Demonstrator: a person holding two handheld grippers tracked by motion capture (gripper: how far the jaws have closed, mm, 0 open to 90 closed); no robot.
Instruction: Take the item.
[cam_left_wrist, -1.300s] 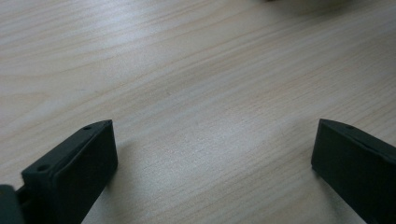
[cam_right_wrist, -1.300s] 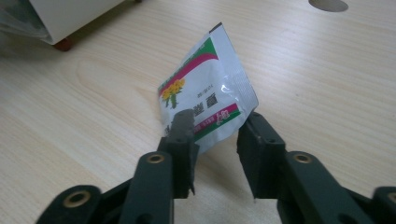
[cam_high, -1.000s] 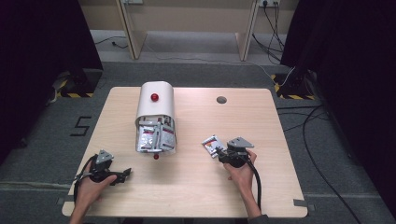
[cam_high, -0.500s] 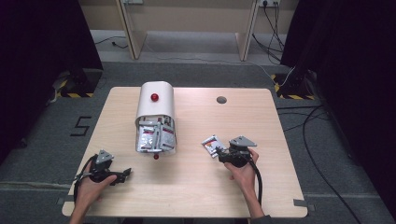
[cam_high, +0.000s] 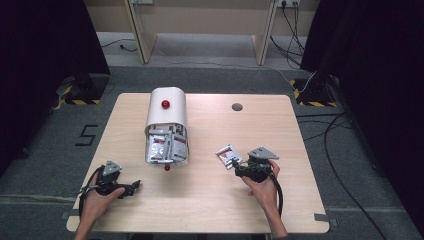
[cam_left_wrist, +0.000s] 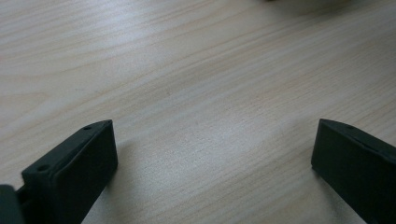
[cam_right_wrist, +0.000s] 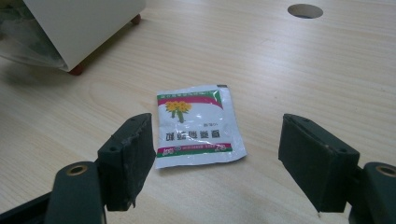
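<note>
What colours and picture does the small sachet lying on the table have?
The sachet is white with red and green bands and a yellow flower picture; the right gripper view shows it best.

Pale wooden table (cam_high: 210, 200) with white container (cam_high: 166, 125) and sachet (cam_high: 228, 155).

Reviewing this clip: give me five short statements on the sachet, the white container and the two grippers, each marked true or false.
1. The sachet lies flat on the table, clear of the right gripper, whose jaws have just been opening. True.
2. The white container stands upright with its lid shut. False: it lies on its side, its open end full of sachets facing the person.
3. The left gripper holds a sachet. False: its jaws stand open over bare wood.
4. A round hole is in the tabletop beyond the sachet. True.
5. The sachet lies inside the container. False: it lies on the table to the container's right in the high view.
</note>
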